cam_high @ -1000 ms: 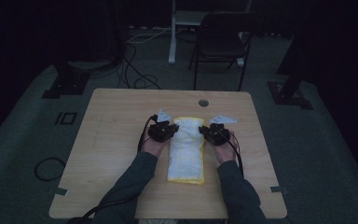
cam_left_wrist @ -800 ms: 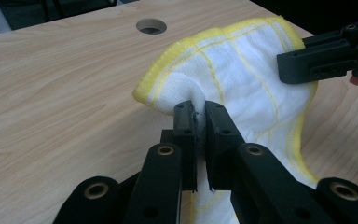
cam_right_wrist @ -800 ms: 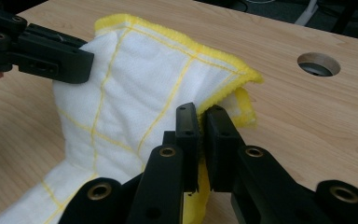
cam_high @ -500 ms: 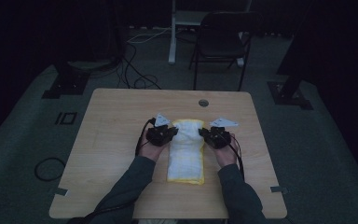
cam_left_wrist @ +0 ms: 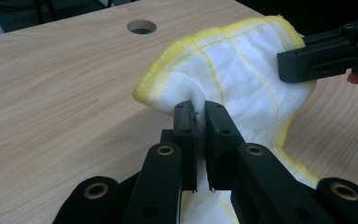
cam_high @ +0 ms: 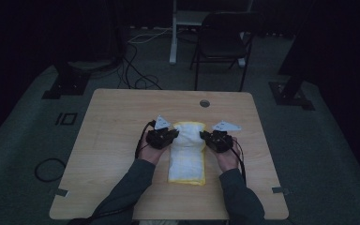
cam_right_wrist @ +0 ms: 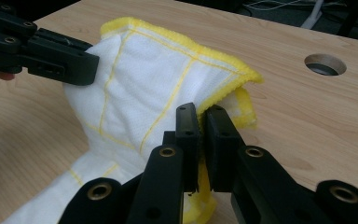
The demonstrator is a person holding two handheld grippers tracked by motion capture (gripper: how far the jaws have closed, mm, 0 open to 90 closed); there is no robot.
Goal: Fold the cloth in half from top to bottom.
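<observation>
A white cloth with yellow edging point(cam_high: 186, 152) lies folded lengthwise in the middle of the wooden table point(cam_high: 112, 126). My left gripper point(cam_high: 174, 134) pinches the cloth's far left corner point(cam_left_wrist: 186, 95), jaws shut on the fabric and lifting it off the wood. My right gripper point(cam_high: 203, 136) is shut on the far right corner point(cam_right_wrist: 219, 100) in the same way. In the left gripper view my own gripper point(cam_left_wrist: 199, 116) holds a raised fold, and the right gripper's jaws reach in from the right. The right gripper view has my own gripper point(cam_right_wrist: 201, 119) low in the middle.
A round cable hole point(cam_high: 205, 103) sits near the table's far edge. Beyond the table stand a black folding chair point(cam_high: 222, 44) and stand bases point(cam_high: 293, 91) on the dark floor, with cables trailing. A cable loop point(cam_high: 49, 168) lies on the floor at the left.
</observation>
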